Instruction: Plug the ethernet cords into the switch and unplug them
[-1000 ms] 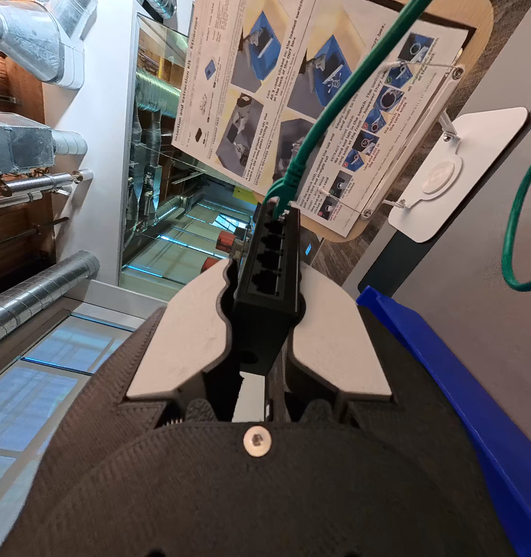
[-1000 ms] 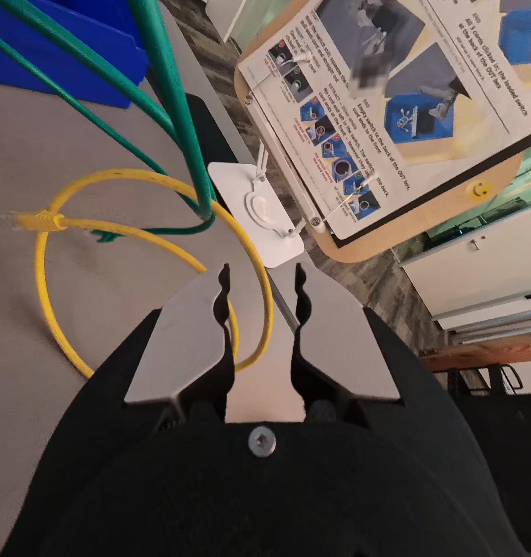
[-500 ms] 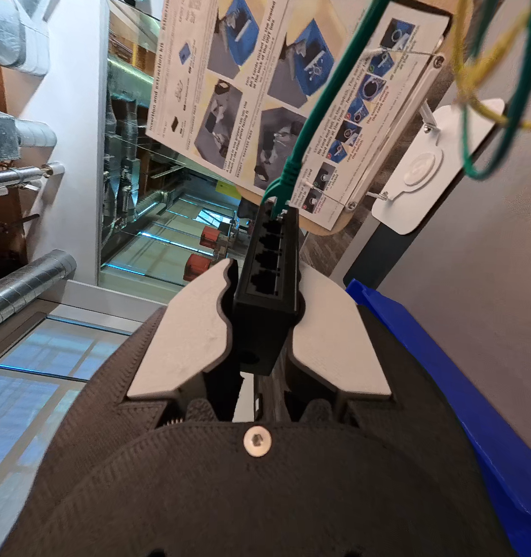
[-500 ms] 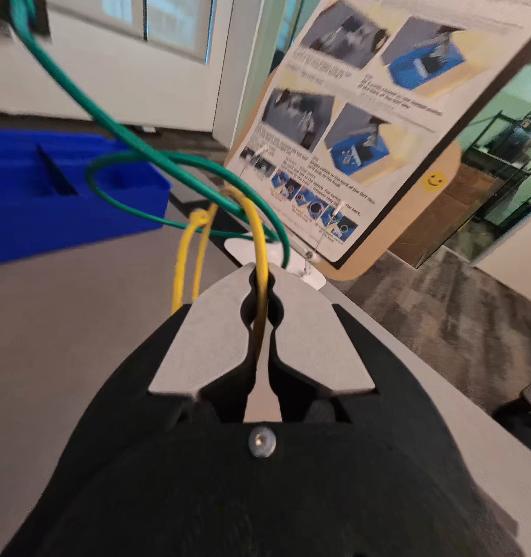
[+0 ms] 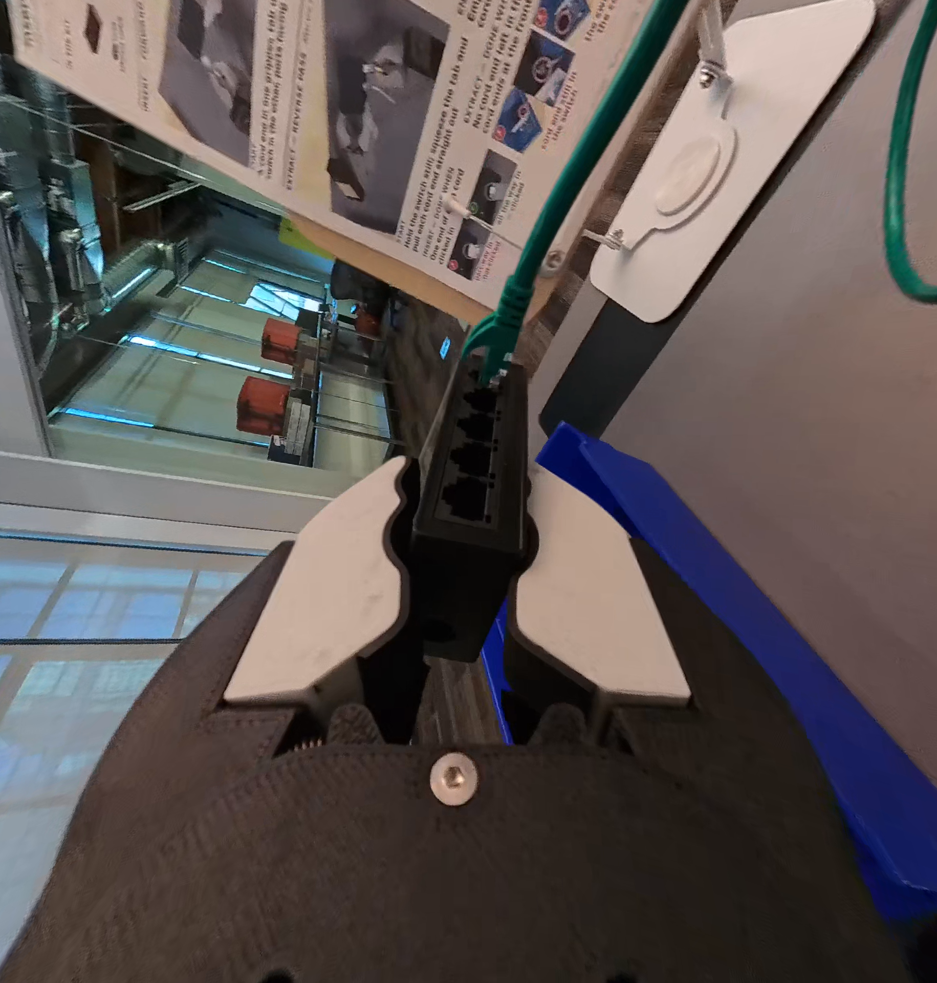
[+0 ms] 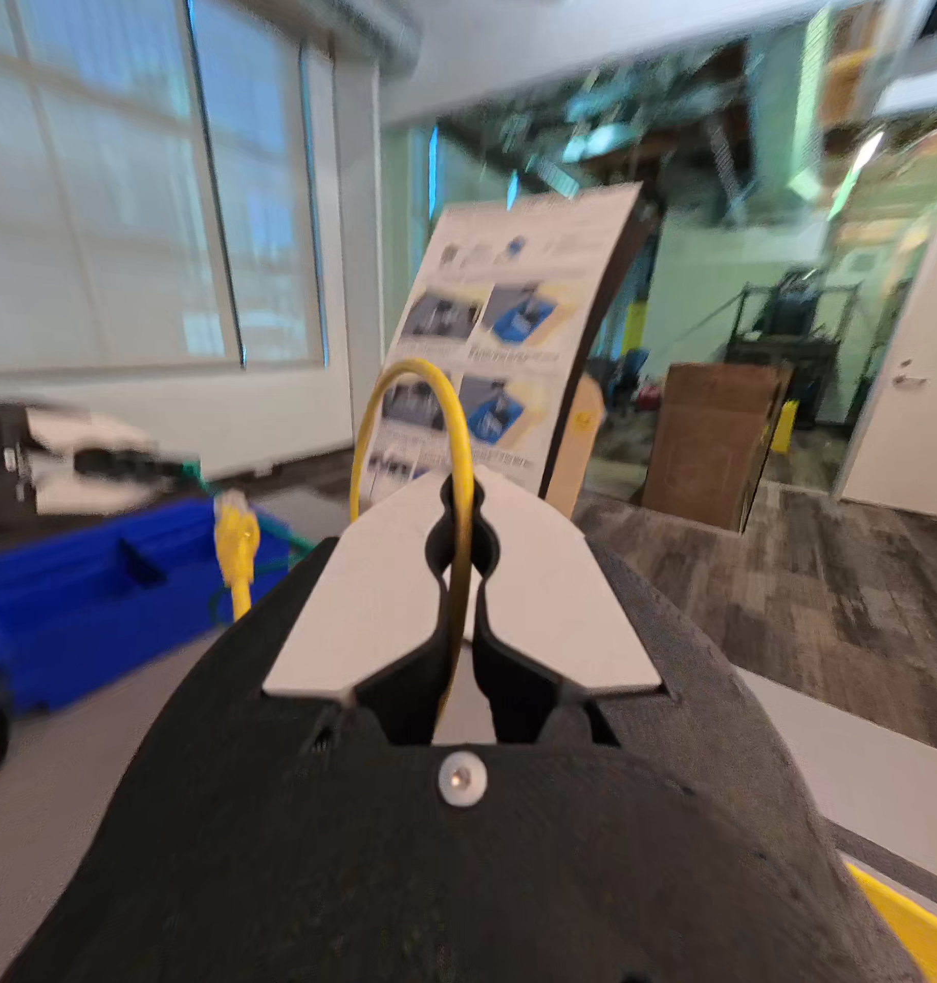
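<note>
Bright daylight comes from the windows (image 6: 136, 213); the right wrist view is strongly motion-blurred, and both views bend at the edges.

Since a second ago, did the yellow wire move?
Yes. The yellow cord lay looped on the grey table before; now the right tool pinches it and has lifted it in front of the poster board.

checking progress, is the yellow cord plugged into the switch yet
No, the switch holds only the green cord; the yellow cord sits pinched in the right gripper.
</note>
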`<state>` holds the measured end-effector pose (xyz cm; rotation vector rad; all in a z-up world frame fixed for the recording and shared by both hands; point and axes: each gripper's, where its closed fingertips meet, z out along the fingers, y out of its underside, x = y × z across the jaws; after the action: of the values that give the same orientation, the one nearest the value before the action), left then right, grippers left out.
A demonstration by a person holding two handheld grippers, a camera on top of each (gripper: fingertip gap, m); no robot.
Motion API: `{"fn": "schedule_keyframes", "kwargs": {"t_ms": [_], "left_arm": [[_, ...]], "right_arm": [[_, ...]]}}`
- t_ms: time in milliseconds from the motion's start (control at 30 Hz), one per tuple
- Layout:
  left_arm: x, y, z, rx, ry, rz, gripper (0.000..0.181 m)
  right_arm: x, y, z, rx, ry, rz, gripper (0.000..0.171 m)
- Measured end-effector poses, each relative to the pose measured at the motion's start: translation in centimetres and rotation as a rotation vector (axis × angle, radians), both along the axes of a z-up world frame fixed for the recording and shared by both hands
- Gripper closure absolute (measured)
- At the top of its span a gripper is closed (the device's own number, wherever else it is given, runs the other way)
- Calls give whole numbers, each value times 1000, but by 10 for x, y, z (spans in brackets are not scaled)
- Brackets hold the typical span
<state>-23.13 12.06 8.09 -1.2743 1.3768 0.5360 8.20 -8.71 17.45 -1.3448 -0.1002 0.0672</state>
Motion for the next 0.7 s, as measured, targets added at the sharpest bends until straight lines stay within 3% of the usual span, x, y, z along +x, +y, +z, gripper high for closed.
{"fn": "schedule_keyframes", "kwargs": {"t_ms": [133,400,567,700], "left_arm": [[11,-3,-17,-28,77,-31,149],[6,5,-26,-62,86,-5,149],[-5,11,-19,-65,48,16,149],[-9,11,-15,-62,25,19,149]], "right_arm": [[37,-46,35,293,174,-94,171],[107,-154,63,570,249,-345,171],[150,-240,60,739,375,-429,171],[176,-281,45,831,446,-516,171]]}}
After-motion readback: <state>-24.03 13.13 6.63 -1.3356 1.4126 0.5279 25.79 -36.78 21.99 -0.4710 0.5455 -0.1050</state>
